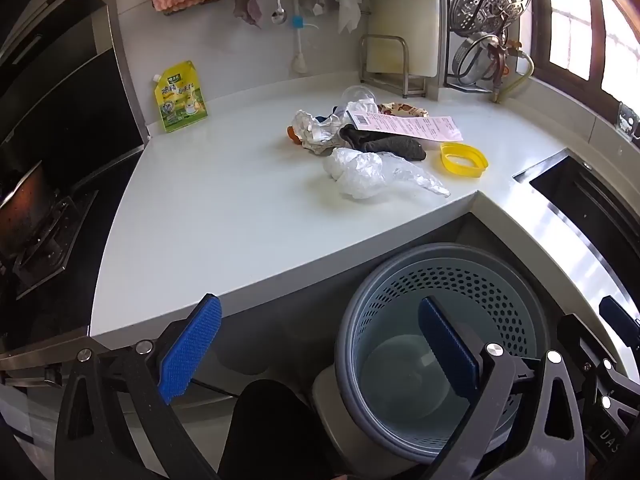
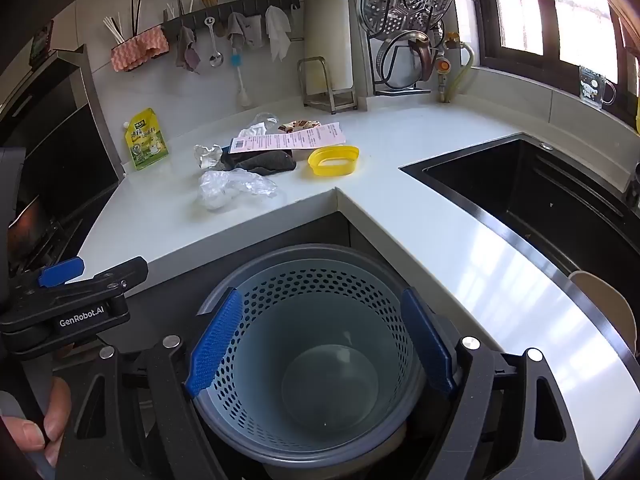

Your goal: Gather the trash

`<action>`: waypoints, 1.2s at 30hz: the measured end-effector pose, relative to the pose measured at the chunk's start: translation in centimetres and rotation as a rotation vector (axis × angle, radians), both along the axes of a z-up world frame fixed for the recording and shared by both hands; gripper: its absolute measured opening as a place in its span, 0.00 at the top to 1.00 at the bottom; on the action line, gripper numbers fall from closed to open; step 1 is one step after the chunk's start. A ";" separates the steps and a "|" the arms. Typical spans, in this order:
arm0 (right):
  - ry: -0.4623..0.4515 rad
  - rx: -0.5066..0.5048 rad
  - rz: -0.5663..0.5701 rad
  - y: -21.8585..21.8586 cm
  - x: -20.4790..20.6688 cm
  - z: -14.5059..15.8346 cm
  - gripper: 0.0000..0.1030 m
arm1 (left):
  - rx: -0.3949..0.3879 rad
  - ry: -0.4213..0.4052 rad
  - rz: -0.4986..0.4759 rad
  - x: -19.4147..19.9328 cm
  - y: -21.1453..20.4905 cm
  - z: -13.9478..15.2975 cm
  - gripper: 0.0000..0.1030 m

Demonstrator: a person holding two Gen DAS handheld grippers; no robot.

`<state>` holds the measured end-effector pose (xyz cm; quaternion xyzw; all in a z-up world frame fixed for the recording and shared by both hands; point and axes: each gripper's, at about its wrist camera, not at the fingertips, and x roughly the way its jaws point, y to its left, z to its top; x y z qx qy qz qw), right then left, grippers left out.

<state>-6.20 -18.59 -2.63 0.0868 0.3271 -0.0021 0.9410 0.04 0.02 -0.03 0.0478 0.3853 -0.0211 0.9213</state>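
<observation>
The pale worktop [image 1: 224,208] wraps round an inner corner, with a black sink [image 2: 532,196] set into it on the right. Below that corner, on the floor, stands a grey perforated bin [image 2: 320,344], nothing visible inside it. The trash lies in a loose heap near the back of the worktop: a long pink receipt [image 1: 412,125] rests across a dark sock [image 1: 384,145], with crumpled foil [image 1: 314,130] just to the left and a crumpled clear plastic bag [image 1: 362,174] in front, nearest the worktop's edge. A yellow oval ring [image 1: 464,159] sits just right of the sock, apart from the heap. A yellow-green refill pouch [image 1: 180,98] leans against the back wall, well apart to the left. The left claw [image 1: 320,354] is spread wide, holding nothing, below the worktop's edge. The right claw [image 2: 320,340] is likewise wide and unladen, poised above the bin's mouth.
</observation>
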 end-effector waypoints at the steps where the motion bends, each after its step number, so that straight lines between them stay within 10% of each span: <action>1: 0.003 0.000 0.000 0.0 0.0 0.0 0.24 | 0.010 -0.016 0.001 -0.1 -0.1 0.0 0.06; 36: 0.002 -0.003 0.002 -0.1 -0.1 0.0 0.24 | 0.001 -0.017 0.005 -0.2 0.3 0.4 0.06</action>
